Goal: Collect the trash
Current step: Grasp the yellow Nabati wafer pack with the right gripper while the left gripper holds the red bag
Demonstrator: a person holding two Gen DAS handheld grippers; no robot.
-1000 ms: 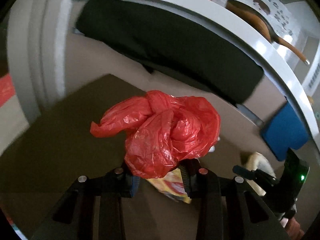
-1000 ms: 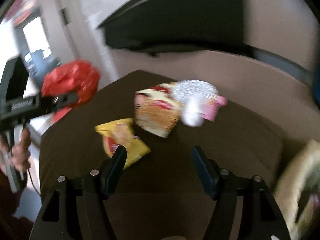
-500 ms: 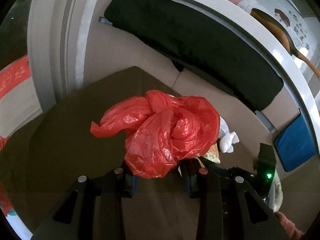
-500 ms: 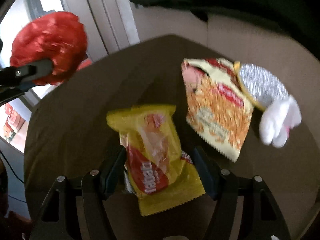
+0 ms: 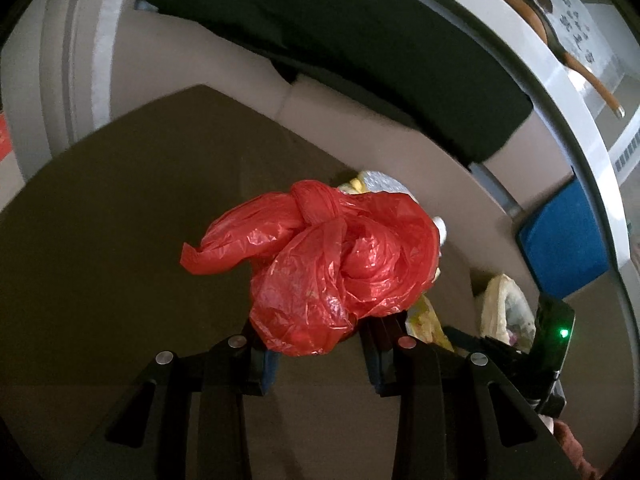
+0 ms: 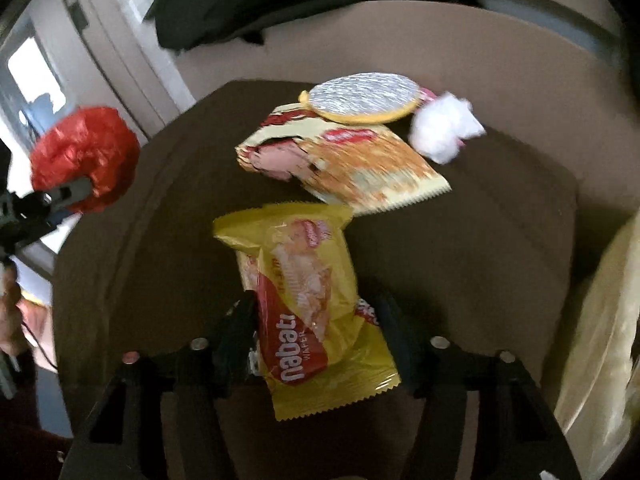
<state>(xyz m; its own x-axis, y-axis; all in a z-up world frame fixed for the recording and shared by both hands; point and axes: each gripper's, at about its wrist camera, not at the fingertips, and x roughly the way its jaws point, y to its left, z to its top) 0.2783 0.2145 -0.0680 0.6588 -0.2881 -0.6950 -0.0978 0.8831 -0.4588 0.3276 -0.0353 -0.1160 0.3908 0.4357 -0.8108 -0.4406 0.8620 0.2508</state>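
Note:
My left gripper (image 5: 316,338) is shut on a crumpled, knotted red plastic bag (image 5: 340,260), held above the dark brown table (image 5: 120,240). In the right wrist view the same red bag (image 6: 86,156) hangs at the far left. My right gripper (image 6: 314,312) is low over the table, its fingers on either side of a yellow wafer wrapper (image 6: 308,292) that lies flat; they do not clearly press on it. Beyond it lie an orange-patterned snack wrapper (image 6: 344,164), a round foil lid (image 6: 364,98) and a white tissue wad (image 6: 444,128).
A pale plastic bag (image 6: 600,340) stands off the table's right edge. Past the table's far side a beige sofa seat (image 5: 360,128) carries a black cushion (image 5: 340,32), with a blue cushion (image 5: 564,240) at right. A person's hand (image 6: 8,312) shows at far left.
My right gripper has come down and forward, so the yellow wrapper now lies between its fingers. My left gripper, still holding the red bag, has sunk a little toward the table.

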